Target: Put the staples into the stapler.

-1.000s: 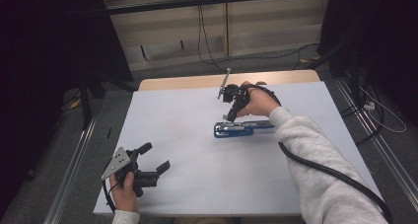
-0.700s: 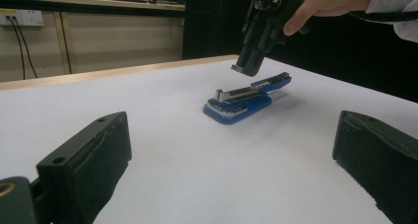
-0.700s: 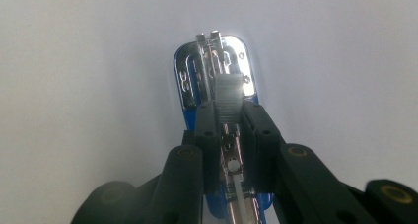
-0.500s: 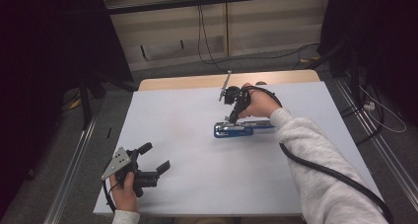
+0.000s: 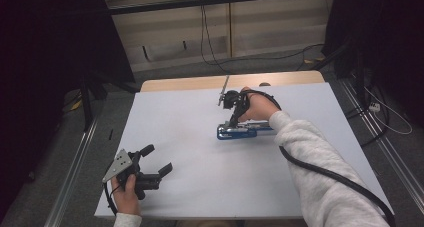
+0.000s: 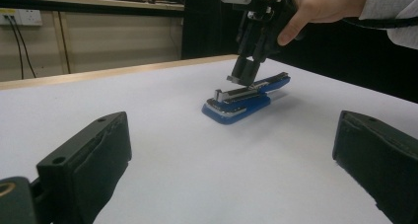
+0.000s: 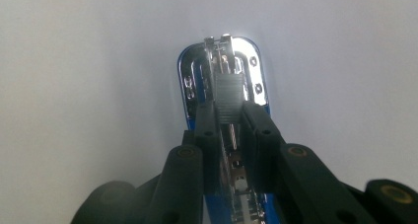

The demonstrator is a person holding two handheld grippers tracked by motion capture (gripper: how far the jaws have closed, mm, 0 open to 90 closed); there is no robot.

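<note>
Inspector A: Near edge first. What is at the near left corner of the tabletop (image 5: 190,187)?

Inspector B: The left gripper (image 5: 155,160), held in the left hand (image 5: 126,193). Its 2 jaws stand wide apart with nothing between them. The left gripper view confirms this: bare white surface lies between the 2 pads. The forearm is cut off by the bottom edge of the high view.

Inspector A: Moving farther in?

Inspector B: A blue stapler (image 5: 239,132) lies flat, right of centre and toward the far edge. Its chrome top is open, with the staple channel exposed.

Inspector A: And the right gripper (image 7: 230,116)?

Inspector B: Held in the right hand (image 5: 260,108), pointing down onto the stapler. Its jaws are drawn narrow, pinching a grey strip of staples (image 7: 227,96) over the channel. Whether the strip is seated in the channel cannot be determined.

Inspector A: Obstructions?

Inspector B: In the right gripper view the jaws cover the rear of the stapler. In the high view the hand and sleeve (image 5: 320,172) hide its right end.
</note>
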